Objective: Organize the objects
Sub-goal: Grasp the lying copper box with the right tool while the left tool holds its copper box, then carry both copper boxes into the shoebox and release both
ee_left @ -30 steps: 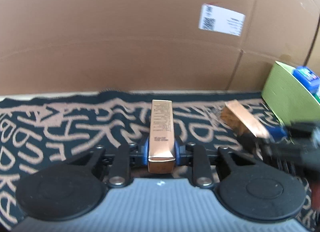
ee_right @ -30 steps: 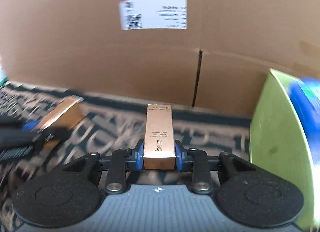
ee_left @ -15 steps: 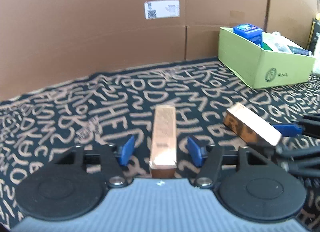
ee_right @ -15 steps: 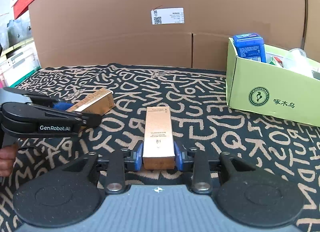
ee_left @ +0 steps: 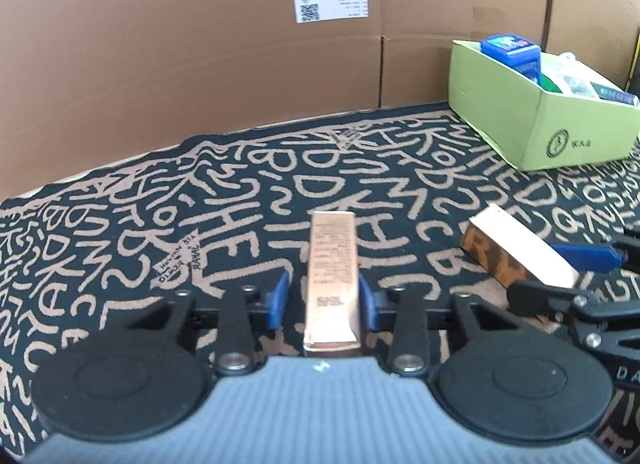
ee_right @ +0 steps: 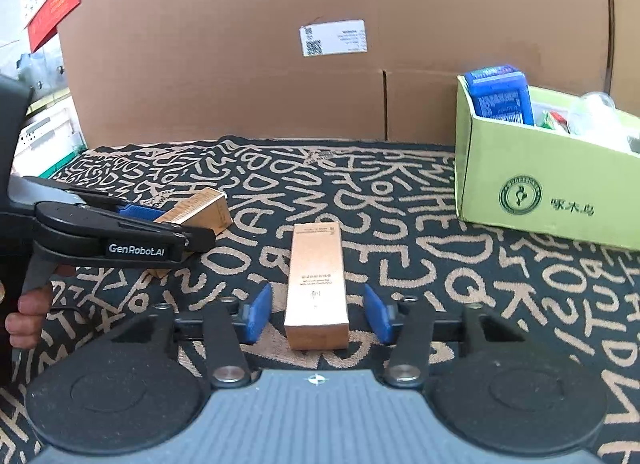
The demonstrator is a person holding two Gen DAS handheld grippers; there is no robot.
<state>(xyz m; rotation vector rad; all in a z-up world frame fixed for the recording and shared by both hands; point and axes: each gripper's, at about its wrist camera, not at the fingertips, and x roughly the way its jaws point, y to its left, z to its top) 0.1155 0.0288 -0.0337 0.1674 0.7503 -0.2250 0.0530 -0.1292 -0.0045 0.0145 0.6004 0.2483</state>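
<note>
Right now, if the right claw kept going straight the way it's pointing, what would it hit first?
The copper box lying on the patterned cloth, already between the right claw's open pads. Beyond it the cloth looks bare up to the cardboard wall, though depth is hard to judge.

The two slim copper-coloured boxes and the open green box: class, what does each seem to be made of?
The two slim copper-coloured boxes look like thin card with a metallic foil finish: they gleam, have sharp folded edges and carry fine print. The open green box looks like matt printed cardboard: dull surface, creased corner, stamped logo. Neither can be confirmed by sight alone.
</note>
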